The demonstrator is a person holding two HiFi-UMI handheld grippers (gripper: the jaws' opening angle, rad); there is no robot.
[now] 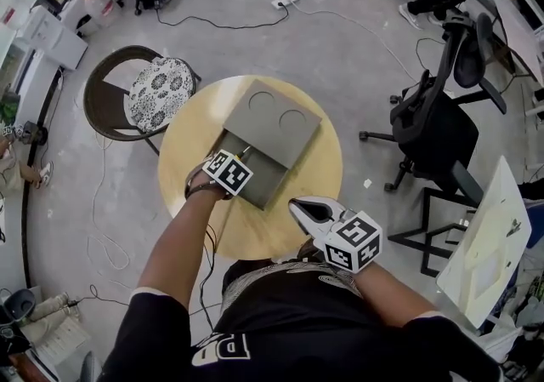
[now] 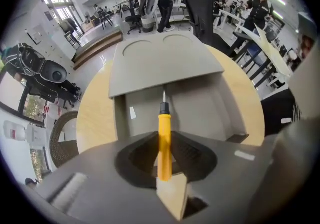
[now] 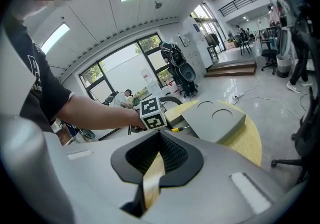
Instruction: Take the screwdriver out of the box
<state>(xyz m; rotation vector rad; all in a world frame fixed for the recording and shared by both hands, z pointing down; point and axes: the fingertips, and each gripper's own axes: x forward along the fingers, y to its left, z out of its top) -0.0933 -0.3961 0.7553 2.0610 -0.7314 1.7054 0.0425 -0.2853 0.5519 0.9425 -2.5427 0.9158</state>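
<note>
The grey box point(image 1: 274, 179) lies on the round wooden table point(image 1: 189, 146), its lid point(image 1: 272, 121) pushed back so the tray shows. My left gripper point(image 1: 231, 173) points steeply down into the tray. In the left gripper view, the left gripper point(image 2: 164, 135) is shut on the yellow handle of the screwdriver point(image 2: 164, 149), whose metal tip points toward the lid point(image 2: 160, 63). The right gripper point(image 1: 299, 206) hovers over the table's near edge, apart from the box, jaws together and holding nothing. The right gripper view shows the left hand at the box and a bit of the yellow screwdriver point(image 3: 176, 129).
A chair with a patterned cushion point(image 1: 158, 91) stands left of the table. A black office chair point(image 1: 433, 129) and a white board point(image 1: 489, 244) stand to the right. Cables run across the floor point(image 1: 212, 23).
</note>
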